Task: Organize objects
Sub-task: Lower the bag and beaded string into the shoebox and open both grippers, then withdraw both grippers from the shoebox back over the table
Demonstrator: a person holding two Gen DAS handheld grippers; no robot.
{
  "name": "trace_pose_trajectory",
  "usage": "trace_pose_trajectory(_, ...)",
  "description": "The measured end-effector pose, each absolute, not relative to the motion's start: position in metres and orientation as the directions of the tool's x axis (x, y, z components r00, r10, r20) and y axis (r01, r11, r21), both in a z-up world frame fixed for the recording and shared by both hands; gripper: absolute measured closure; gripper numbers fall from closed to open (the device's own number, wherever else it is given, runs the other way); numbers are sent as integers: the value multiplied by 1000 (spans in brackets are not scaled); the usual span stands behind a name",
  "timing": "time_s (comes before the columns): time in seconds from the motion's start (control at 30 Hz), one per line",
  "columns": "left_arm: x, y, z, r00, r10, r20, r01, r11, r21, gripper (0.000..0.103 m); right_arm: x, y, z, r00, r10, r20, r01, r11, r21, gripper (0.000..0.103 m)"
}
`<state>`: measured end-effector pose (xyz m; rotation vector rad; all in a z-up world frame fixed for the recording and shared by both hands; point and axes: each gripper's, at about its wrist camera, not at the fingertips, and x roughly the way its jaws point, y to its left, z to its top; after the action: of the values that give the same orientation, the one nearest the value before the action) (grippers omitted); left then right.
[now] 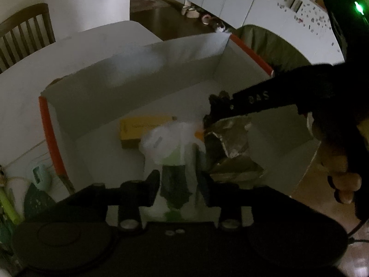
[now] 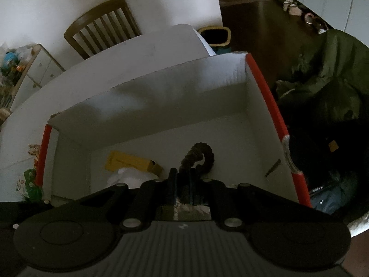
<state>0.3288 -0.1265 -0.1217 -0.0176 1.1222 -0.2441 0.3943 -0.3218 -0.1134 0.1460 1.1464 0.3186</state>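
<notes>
A white cardboard box [image 1: 143, 87] with orange edges stands open on the table; it also shows in the right wrist view [image 2: 161, 106]. Inside lie a yellow carton [image 1: 138, 129], also seen from the right wrist [image 2: 129, 161], and a crumpled foil wrapper [image 1: 233, 143]. My left gripper [image 1: 178, 180] is shut on a white and green plastic packet [image 1: 175, 152] held over the box. My right gripper [image 2: 184, 180] is shut on a dark twisted cord [image 2: 200, 154] and shows in the left wrist view [image 1: 219, 108] reaching into the box.
A wooden chair [image 2: 103, 25] stands behind the white table [image 2: 138, 46]. A green jacket [image 2: 329, 69] hangs at the right. Green and mint items [image 1: 39, 177] lie on the table left of the box. A bin [image 2: 215, 37] stands on the floor.
</notes>
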Motion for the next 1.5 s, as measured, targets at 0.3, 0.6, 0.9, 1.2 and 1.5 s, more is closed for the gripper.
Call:
trace_pose_trajectory(0.3, 313, -121, -103, 463, -244, -852, 176, 968, -181, 47, 380, -329, -95, 407, 348, -844, -205, 936, 287, 93)
trace_pose_trajectory(0.6, 296, -114, -84, 517, -258, -816, 170, 965, -198, 39, 358, -337, -77, 432, 392, -812, -215, 919, 329, 93)
trace_pose_trajectory(0.9, 263, -101, -54, 585, -256, -769, 173, 967, -190, 35, 323, -331, -41, 497, 444, -746, -272, 895, 352, 93)
trace_pose_trajectory(1.2, 230, -82, -32, 621, -232, -749, 182, 972, -150, 22, 284, -315, -14, 550, 473, -688, -311, 881, 356, 70)
trace_pose_trajectory(1.5, 199, -42, -18, 657, -234, -716, 163, 972, -168, 12, 251, -286, 2, 583, 471, -661, -331, 882, 336, 50)
